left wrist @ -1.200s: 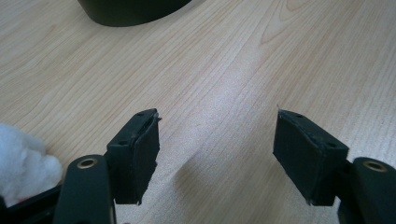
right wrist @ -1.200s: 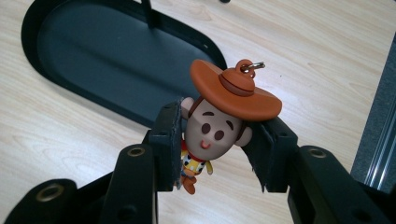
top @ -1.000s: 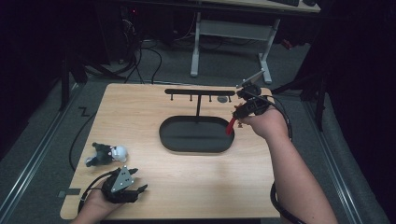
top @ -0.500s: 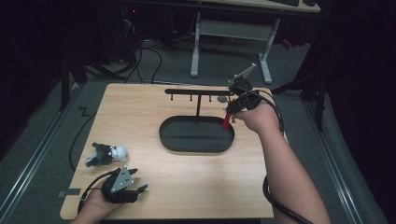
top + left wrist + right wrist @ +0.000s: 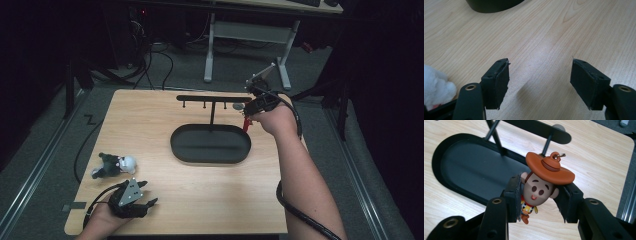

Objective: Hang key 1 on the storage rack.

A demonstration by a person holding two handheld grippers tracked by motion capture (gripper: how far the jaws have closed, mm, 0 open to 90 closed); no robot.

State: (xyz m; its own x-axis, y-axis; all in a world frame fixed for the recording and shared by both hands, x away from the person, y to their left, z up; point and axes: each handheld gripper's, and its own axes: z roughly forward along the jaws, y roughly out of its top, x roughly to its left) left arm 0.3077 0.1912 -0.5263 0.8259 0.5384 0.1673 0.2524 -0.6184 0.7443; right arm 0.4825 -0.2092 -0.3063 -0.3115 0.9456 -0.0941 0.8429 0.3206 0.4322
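A small cowboy figure [image 5: 541, 182] with an orange hat and a metal ring on top sits between the pads of my right gripper [image 5: 540, 195], which is shut on its head. In the high view that right gripper [image 5: 248, 116] hangs at the right end of the black hanger stand [image 5: 212, 98], just under its bar, and the figure [image 5: 246, 124] shows red below the hand. My left gripper [image 5: 539, 82] rests open over bare wood near the table's front left; the same left gripper [image 5: 142, 192] lies by a white and dark plush toy [image 5: 116, 165].
The stand's oval black tray [image 5: 210, 144] takes up the table's middle. Its crossbar [image 5: 536, 128] carries short pegs. The wooden table [image 5: 165, 120] ends close behind the stand. A cable [image 5: 300, 215] trails from my right arm. Desk legs stand on the floor behind.
My right hand has carried the cowboy figure back and up, from the tray's right rim toward the right end of the stand's bar. The left gripper has stayed put.
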